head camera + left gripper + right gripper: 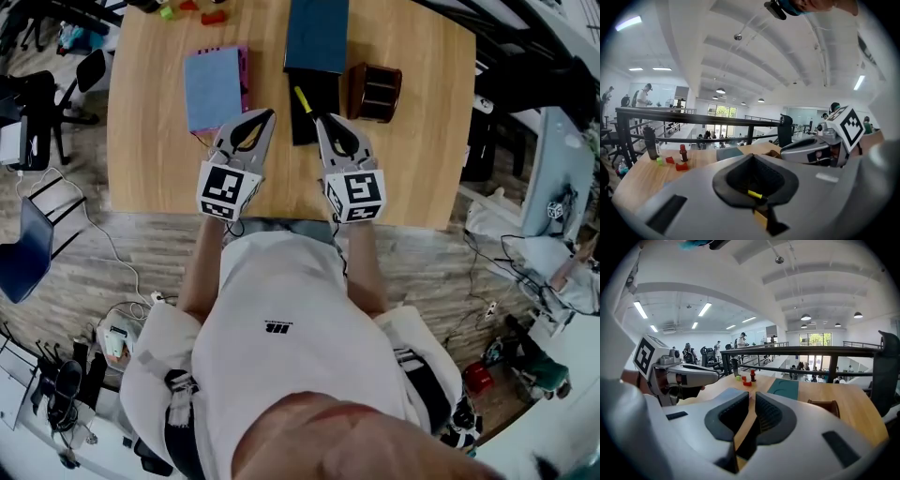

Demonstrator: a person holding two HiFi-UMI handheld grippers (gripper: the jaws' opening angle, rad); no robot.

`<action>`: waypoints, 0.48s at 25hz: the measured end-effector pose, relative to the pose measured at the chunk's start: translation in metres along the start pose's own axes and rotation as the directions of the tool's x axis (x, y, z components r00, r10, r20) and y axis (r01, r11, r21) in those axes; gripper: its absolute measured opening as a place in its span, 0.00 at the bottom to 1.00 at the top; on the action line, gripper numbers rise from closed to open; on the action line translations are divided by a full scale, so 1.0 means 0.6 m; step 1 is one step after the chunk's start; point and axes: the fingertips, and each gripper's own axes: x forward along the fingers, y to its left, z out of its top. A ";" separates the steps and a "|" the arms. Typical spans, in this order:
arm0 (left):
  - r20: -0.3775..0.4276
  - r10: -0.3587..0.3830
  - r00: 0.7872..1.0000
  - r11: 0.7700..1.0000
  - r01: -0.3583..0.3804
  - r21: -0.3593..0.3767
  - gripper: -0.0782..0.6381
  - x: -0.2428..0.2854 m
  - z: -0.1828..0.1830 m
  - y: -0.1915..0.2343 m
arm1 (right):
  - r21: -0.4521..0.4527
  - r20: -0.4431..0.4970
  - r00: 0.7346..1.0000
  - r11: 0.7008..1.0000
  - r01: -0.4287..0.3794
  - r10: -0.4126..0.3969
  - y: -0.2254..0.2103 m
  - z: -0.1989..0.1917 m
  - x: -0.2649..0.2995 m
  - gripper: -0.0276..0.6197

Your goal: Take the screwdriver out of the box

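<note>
Since my right claw (320, 120) sits only a crack apart, empty, I'd spread it, drop onto the screwdriver (303, 99) handle w/o bumping the box (326, 86); left claw (268, 113) is pressed together.

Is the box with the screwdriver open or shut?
Open. In the head view the box's blue lid is laid back, and the yellow-handled screwdriver lies in its dark base.

Your left gripper (268, 114) and right gripper (320, 120) sit side by side, close together, both pointing forward. Left jaws meet at the tips, nothing held. Right jaws stand a narrow slit apart, empty. Left forearm (200, 272) and right forearm (367, 267) are bare and extended.
</note>
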 end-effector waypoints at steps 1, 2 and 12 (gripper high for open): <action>-0.007 0.001 1.000 1.000 -0.001 0.001 0.11 0.004 -0.005 0.001 | 0.002 -0.010 1.000 1.000 -0.004 0.004 -0.003 -0.007 0.005 0.10; -0.012 0.002 1.000 1.000 -0.002 0.000 0.11 0.009 -0.009 0.001 | 0.003 -0.022 1.000 1.000 -0.008 0.008 -0.006 -0.014 0.010 0.10; -0.069 -0.009 0.998 1.000 0.007 -0.022 0.11 0.067 -0.060 0.014 | 0.002 -0.134 0.990 0.999 -0.037 0.037 -0.035 -0.084 0.074 0.10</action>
